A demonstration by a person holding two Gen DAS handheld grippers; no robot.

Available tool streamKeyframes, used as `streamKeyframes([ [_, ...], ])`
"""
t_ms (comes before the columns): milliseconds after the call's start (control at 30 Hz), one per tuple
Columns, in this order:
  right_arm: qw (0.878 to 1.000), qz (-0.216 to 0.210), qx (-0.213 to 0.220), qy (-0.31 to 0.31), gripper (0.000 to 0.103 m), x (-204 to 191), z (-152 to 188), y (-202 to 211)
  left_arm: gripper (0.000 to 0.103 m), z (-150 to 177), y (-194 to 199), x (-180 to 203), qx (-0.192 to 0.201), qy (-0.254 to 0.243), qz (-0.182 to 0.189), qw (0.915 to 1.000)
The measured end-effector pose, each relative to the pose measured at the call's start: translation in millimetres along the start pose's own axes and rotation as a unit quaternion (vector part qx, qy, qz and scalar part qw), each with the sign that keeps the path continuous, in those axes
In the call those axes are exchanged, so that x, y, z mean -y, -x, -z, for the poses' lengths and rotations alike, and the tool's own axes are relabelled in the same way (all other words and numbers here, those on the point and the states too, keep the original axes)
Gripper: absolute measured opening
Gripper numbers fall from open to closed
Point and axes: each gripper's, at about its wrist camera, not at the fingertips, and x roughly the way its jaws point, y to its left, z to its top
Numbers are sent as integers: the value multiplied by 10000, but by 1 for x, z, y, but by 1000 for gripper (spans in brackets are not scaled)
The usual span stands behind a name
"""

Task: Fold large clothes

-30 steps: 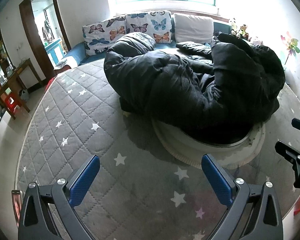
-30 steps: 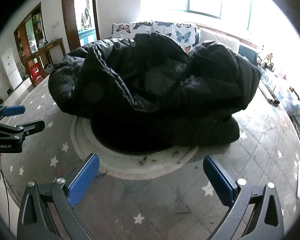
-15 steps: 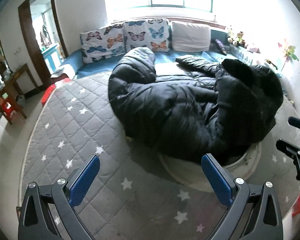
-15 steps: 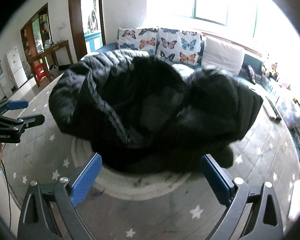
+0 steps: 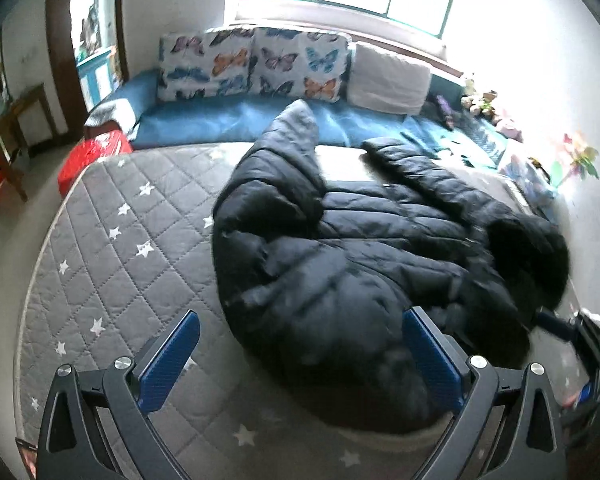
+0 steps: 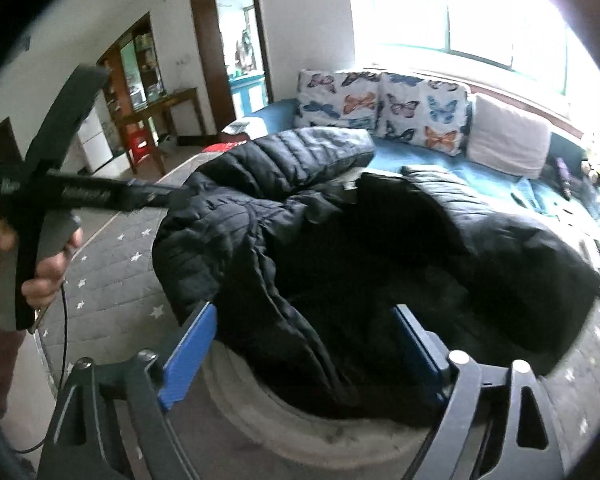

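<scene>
A bulky black quilted puffer jacket with a fur-edged hood (image 5: 340, 264) lay in a crumpled heap on the round grey quilted mattress printed with white stars (image 5: 112, 240), partly covering a round off-white cushion (image 6: 300, 432) at the near edge. One sleeve (image 5: 296, 128) stretched toward the blue sofa (image 5: 220, 120), where two butterfly-print pillows (image 5: 252, 64) and a plain white pillow (image 5: 388, 76) leaned below the bright window.

The left gripper (image 5: 300, 360) hovered over the jacket's near edge, its blue-padded fingers (image 5: 168, 360) spread wide and gripping nothing. The right gripper (image 6: 304, 356) stood close over the jacket's dark lining; its fingers (image 6: 188, 360) were closing, with jacket fabric lying between them, though the pads did not yet press on it. In the right wrist view a hand (image 6: 40, 264) held the left gripper's handle above the mattress.
</scene>
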Motion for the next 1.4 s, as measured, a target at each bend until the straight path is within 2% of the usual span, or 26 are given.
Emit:
streamKeyframes([
  [33, 10000, -23, -58, 60, 77, -2, -1, -8, 103, -3, -7, -3, -54, 2, -50, 10000],
  [67, 9997, -59, -176, 147, 72, -5, -3, -21, 103, -5, -14, -6, -123, -2, -57, 9999],
  [100, 9995, -95, -258, 178, 62, -7, -2, -27, 93, -5, -21, -10, -193, 37, 58, 9998],
  [133, 9992, -148, -346, 165, 51, -9, -2, -31, 75, -3, -27, -14, -291, 86, 316, 9990],
  [167, 9988, -221, -410, 142, 46, -10, 1, -33, 69, -1, -32, -18, -340, 120, 452, 9983],
  [200, 9986, -286, -417, 131, 36, -12, 3, -29, 60, 2, -31, -21, -277, 118, 492, 9983],
  [233, 9986, -305, -400, 135, 28, -13, 4, -24, 48, 7, -28, -23, -138, 19, 421, 9990],
  [267, 9988, -244, -358, 245, 25, -20, 8, -16, 41, 10, -24, -23, -78, -46, 339, 9994],
  [300, 9987, -226, -333, 322, 19, -25, 11, -8, 27, 15, -21, -25, -42, -96, 282, 9995],
  [333, 9985, -252, -318, 358, 17, -28, 14, -2, 9, 19, -17, -27, -42, -110, 401, 9991],
  [367, 9982, -319, -305, 409, 16, -35, 19, 8, 7, 27, -10, -30, -69, -85, 684, 9976],
  [400, 9978, -359, -299, 470, 15, -40, 23, 17, 7, 32, -6, -32, -61, -84, 773, 9970],
  [500, 9965, -418, -267, 666, 13, -57, 33, 36, 7, 55, 12, -30, 2, -399, 607, 9974],
  [700, 9902, -815, -399, 1060, 12, -93, 61, 54, 9, 74, 42, -28, -14, -413, 791, 9960],
  [800, 9793, -1260, -822, 1356, 12, -110, 79, 53, 9, 68, 51, -24, 59, -480, 922, 9946],
  [900, 9680, -1484, -1212, 1621, 13, -122, 93, 62, 12, 58, 50, -15, 40, -587, 916, 9941],
  [1000, 9633, -1665, -1513, 1462, 13, -117, 94, 78, 14, 47, 37, -4, -99, -701, 991, 9926],
  [1133, 9667, -1796, -1468, 1078, 13, -95, 84, 110, 22, 43, 7, 10, -382, -837, 804, 9925],
  [1200, 9712, -1745, -1315, 947, 13, -83, 74, 124, 25, 48, -11, 16, -538, -941, 742, 9913],
  [1267, 9787, -1548, -1069, 816, 15, -71, 61, 132, 34, 55, -29, 16, -676, -1017, 737, 9898],
  [1300, 9828, -1387, -958, 758, 21, -61, 54, 134, 39, 60, -34, 16, -703, -1062, 737, 9891],
  [1333, 9877, -1110, -839, 709, 32, -48, 46, 131, 41, 67, -37, 18, -700, -1148, 687, 9885],
  [1367, 9924, -742, -719, 670, 40, -35, 36, 126, 41, 73, -38, 17, -702, -1229, 627, 9879],
  [1400, 9954, -369, -626, 628, 54, -21, 30, 122, 41, 77, -39, 19, -703, -1311, 563, 9873],
])
